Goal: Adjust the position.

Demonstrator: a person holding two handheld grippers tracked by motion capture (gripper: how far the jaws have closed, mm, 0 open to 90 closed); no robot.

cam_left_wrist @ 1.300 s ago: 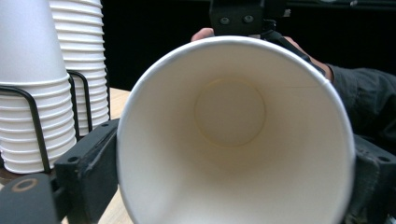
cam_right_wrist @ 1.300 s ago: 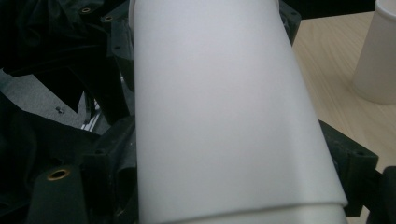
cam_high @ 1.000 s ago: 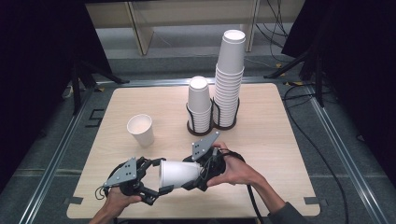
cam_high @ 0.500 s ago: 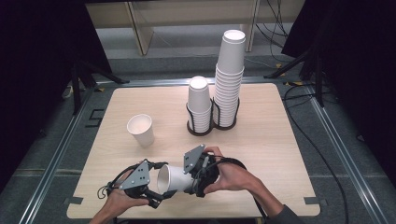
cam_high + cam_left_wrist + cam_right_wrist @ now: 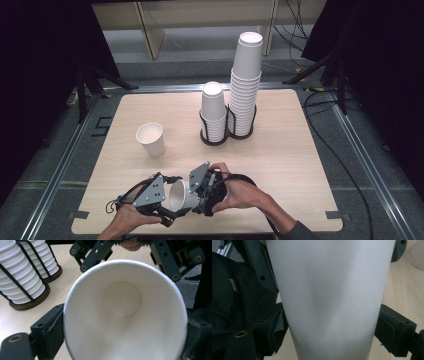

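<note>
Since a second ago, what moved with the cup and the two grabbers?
Both grippers, left and right, slid toward the near table edge, carrying the paper cup lying on its side between them; both grip it as before. The lone upright cup and racked stacks stayed put.

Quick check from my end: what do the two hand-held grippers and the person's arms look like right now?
Both are black, built of pinned linkage bars. The left hand-held gripper and the right hand-held gripper each carry a grey three-cornered plate with small holes on top. A black cable loops off the right one. A dark sleeve shows at the right arm.
</note>
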